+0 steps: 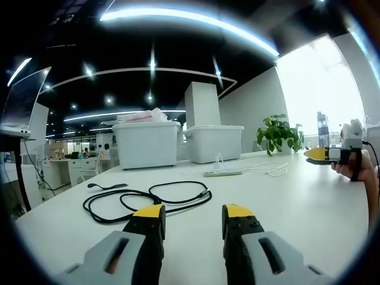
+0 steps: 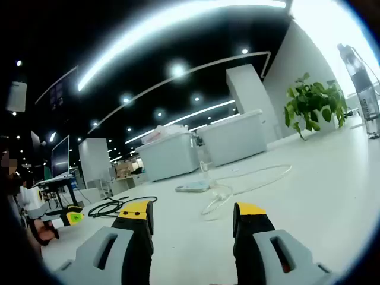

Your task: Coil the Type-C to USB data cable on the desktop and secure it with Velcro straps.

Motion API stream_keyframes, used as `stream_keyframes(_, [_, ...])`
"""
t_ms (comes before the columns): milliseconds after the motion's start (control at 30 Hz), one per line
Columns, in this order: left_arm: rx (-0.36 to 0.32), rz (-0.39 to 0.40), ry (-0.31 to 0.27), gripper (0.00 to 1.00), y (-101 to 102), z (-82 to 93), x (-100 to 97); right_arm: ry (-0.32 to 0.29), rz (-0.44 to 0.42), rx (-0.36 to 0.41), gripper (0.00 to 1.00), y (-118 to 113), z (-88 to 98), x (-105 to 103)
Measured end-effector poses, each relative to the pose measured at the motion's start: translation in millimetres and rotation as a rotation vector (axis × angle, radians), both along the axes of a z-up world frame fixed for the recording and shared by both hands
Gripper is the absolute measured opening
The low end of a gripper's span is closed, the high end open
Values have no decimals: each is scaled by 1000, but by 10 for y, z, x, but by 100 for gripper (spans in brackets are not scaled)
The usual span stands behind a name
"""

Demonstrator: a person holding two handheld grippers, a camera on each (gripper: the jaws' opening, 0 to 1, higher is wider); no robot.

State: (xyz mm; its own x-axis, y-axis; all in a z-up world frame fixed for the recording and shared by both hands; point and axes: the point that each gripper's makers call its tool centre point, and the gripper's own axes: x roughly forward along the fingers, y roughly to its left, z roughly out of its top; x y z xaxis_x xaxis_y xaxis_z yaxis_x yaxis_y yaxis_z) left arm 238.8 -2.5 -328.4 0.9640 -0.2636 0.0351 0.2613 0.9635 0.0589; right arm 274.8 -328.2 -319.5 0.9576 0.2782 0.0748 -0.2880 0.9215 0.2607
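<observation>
A black data cable [image 1: 148, 199] lies in loose loops on the white desk [image 1: 285, 202], just beyond my left gripper [image 1: 193, 212], which is open and holds nothing. A short black Velcro strap [image 1: 107, 186] lies left of the cable. The right gripper [image 1: 323, 154] shows at the right edge, held in a hand. In the right gripper view my right gripper [image 2: 193, 211] is open and empty above the desk [image 2: 320, 178]; the black cable [image 2: 113, 206] lies far left, near the left gripper [image 2: 70, 218].
Two white storage bins [image 1: 146, 143] [image 1: 214, 143] stand at the desk's back, with a white power strip [image 1: 222, 173] and white cord [image 1: 270, 170] in front. A potted plant [image 1: 279, 133] and a water bottle [image 1: 322, 129] stand at the right. A laptop [image 1: 21, 104] stands far left.
</observation>
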Motion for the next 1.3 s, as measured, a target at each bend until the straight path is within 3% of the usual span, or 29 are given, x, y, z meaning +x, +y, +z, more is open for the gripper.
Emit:
stream_keyframes(300, [1, 1, -2, 40, 1, 4, 2, -23, 7, -17, 53, 21, 30, -9])
stream_keyframes(500, [1, 1, -2, 40, -1, 3, 3, -77, 21, 21, 52, 48, 140, -52])
stream_keyframes(633, [1, 1, -4, 40, 0, 6, 2, -105, 20, -7, 44, 89, 177, -73])
stream_keyframes(800, [1, 0, -4, 40, -2, 7, 2, -116, 20, -8, 43, 98, 190, -75])
stream_keyframes(933, [0, 0, -5, 40, 0, 8, 2, -165, 73, -19, 29, 235, 263, -136])
stream_keyframes(1000, [0, -1, -4, 40, -1, 8, 2, -173, 78, -58, 30, 272, 253, -152])
stream_keyframes(1133, [0, -1, -4, 40, -1, 9, 3, -146, 74, -69, 37, 247, 200, -117])
stream_keyframes(1300, [-2, 0, -5, 40, 1, 10, 1, -163, 86, -87, 42, 277, 216, -127])
